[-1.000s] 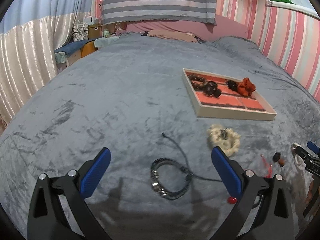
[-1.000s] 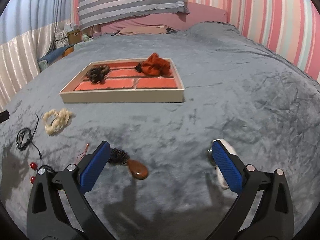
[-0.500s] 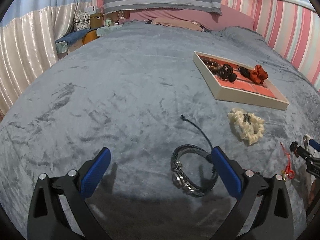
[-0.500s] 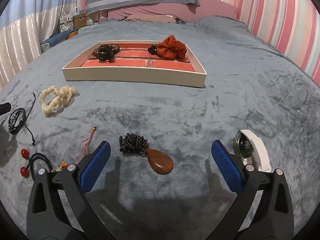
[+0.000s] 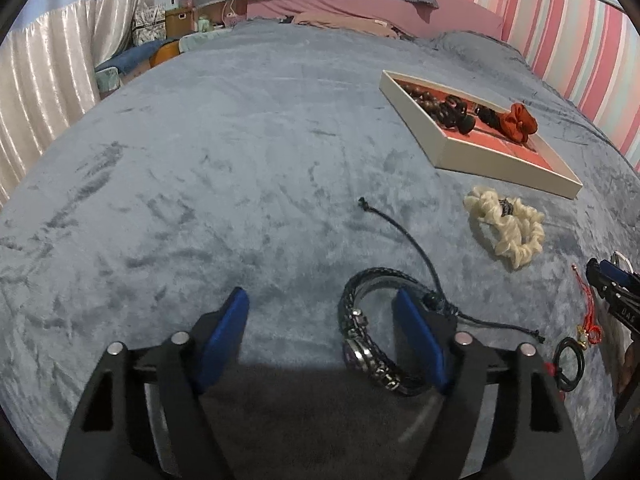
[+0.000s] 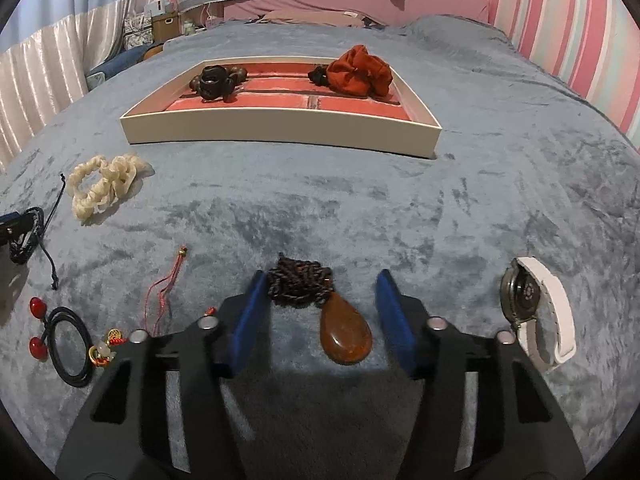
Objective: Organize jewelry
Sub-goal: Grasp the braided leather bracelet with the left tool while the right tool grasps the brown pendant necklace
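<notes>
Only the left wrist view shows the left gripper, jaws apart, its right finger inside the loop of a black braided bracelet on the grey blanket. Only the right wrist view shows the right gripper, jaws apart around a beaded necklace with an amber pendant, and a white-strapped watch to the right. Both show the tray farther off and the cream scrunchie. No writing is legible.

Grey velvet bedspread — pink-striped walls
</notes>
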`<state>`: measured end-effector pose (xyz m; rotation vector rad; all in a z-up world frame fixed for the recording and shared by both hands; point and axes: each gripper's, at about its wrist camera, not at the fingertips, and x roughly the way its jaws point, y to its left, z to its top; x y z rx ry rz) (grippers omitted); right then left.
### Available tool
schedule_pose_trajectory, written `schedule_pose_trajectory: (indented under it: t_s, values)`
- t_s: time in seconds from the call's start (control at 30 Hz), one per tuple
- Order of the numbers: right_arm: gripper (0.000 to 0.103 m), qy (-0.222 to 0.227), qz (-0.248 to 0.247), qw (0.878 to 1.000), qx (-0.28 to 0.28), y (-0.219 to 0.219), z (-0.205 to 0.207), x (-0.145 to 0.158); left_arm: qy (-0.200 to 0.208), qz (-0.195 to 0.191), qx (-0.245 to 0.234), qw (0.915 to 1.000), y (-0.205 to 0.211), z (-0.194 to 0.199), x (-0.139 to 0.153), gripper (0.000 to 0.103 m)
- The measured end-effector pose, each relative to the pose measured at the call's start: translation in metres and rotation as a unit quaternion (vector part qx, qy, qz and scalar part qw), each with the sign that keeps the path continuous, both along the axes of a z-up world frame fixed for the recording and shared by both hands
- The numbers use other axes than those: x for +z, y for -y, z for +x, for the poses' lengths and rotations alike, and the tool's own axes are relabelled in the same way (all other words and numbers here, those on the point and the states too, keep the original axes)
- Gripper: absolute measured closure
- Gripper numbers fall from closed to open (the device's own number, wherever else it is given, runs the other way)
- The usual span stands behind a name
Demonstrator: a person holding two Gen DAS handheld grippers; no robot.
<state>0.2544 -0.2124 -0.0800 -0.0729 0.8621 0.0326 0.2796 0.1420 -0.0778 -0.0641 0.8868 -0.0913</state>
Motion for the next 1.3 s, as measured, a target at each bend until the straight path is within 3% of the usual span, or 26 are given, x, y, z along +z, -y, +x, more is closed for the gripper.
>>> schedule_pose_trajectory:
  t_s: [0.07, 0.17, 0.93, 1.3]
  values:
    - [0.063, -0.002, 0.003, 1.0, 0.001, 0.0, 0.003, 0.0, 0.0, -0.001, -0.002, 1.0, 0.001, 0.001, 0.0, 0.028]
    - [0.069, -0.003, 0.004, 1.0, 0.003, -0.001, 0.005, -0.001, -0.001, 0.004, -0.007, 1.0, 0.003, 0.0, -0.001, 0.037]
    - [0.072, -0.003, 0.02, 1.0, 0.004, 0.002, 0.005, 0.0, 0.006, -0.01, 0.013, 0.9998, -0.009, -0.006, 0.0, 0.081]
    - [0.073, -0.002, 0.028, 1.0, 0.002, 0.005, 0.003, 0.001, 0.014, -0.003, 0.019, 0.9997, -0.011, -0.007, 0.002, 0.089]
